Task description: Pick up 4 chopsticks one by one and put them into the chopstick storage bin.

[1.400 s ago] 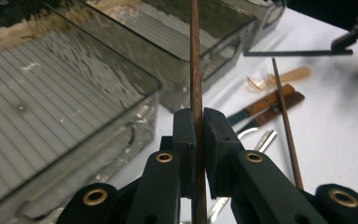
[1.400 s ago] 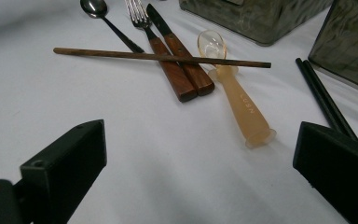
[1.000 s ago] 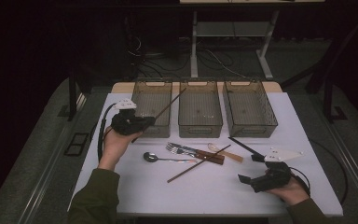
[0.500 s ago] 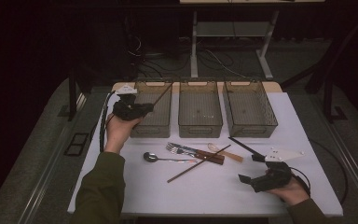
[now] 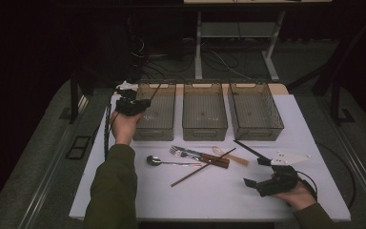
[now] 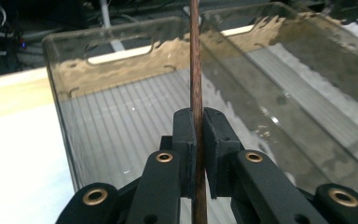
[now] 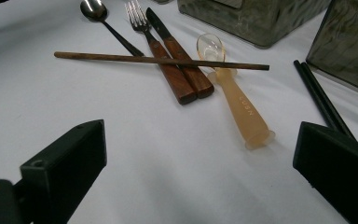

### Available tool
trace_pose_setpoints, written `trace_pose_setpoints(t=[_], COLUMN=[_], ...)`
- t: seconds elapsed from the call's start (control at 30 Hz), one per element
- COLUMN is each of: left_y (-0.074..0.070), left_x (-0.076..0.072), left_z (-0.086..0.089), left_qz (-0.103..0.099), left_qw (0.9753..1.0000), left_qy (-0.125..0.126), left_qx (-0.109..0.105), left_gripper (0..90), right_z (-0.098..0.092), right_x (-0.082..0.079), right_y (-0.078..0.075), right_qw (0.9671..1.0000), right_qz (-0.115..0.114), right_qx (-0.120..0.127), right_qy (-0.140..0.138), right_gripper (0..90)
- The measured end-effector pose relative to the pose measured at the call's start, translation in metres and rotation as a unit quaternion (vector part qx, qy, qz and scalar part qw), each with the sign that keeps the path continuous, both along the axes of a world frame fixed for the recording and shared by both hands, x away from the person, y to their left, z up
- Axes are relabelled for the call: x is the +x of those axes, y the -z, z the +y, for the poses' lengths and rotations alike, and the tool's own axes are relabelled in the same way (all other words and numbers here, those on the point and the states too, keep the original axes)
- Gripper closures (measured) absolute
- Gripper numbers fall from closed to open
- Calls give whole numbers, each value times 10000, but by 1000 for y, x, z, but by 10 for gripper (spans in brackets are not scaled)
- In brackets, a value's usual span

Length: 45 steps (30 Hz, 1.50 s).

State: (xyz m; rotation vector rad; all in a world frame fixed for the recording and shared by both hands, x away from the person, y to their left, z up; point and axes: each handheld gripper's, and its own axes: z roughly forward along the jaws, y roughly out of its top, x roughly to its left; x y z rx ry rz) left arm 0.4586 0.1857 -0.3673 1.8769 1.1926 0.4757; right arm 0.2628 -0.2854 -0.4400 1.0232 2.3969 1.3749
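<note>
The left tongs (image 5: 145, 101) are clenched on a brown chopstick (image 6: 196, 70) and hold it over the left bin (image 5: 156, 125), so it is not yet dropped in. In the middle of the worktop (image 5: 219, 195) the second chopstick (image 5: 202, 168), spoon (image 5: 154, 161), fork (image 5: 181, 152), knife (image 5: 213, 160) and pale spoon (image 5: 228, 156) wait unsorted, and all three bins look empty. The right tongs (image 5: 255, 183) rest released near black chopsticks (image 5: 249, 150); I judge the sorting has barely begun.
</note>
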Motion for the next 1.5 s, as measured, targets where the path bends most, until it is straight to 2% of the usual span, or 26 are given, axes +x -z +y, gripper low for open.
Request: trace_pose_setpoints(t=[0.17,0.47,0.67,1.0,1.1,1.2,1.37,1.5], left_y=[8,17,19,23,24,24,20,15], left_x=[5,8,8,10,10,10,8,6], left_z=[2,0,-2,-4,-4,-4,-4,-1], left_qz=[125,332,360,540,542,513,400,325], left_qw=[9998,9988,9987,9977,9974,9978,9985,9989], left_qy=[-75,2,35,15,19,57,187,335], left_qx=[163,357,348,417,474,420,333,78], left_gripper=[839,836,835,830,774,709,663,600], right_z=[-1,-1,-1,-1,-1,-1,-1,-1], right_x=[0,0,0,0,0,0,0,0], right_y=[0,0,0,0,0,0,0,0], right_qw=[10000,10000,10000,10000,10000,10000,10000,10000], right_qz=[-3,11,9,8,13,14,3,7], right_qx=[26,21,17,21,24,21,20,19], right_qy=[-2,5,2,-3,2,-3,-4,4], right_gripper=[24,24,24,25,24,24,24,24])
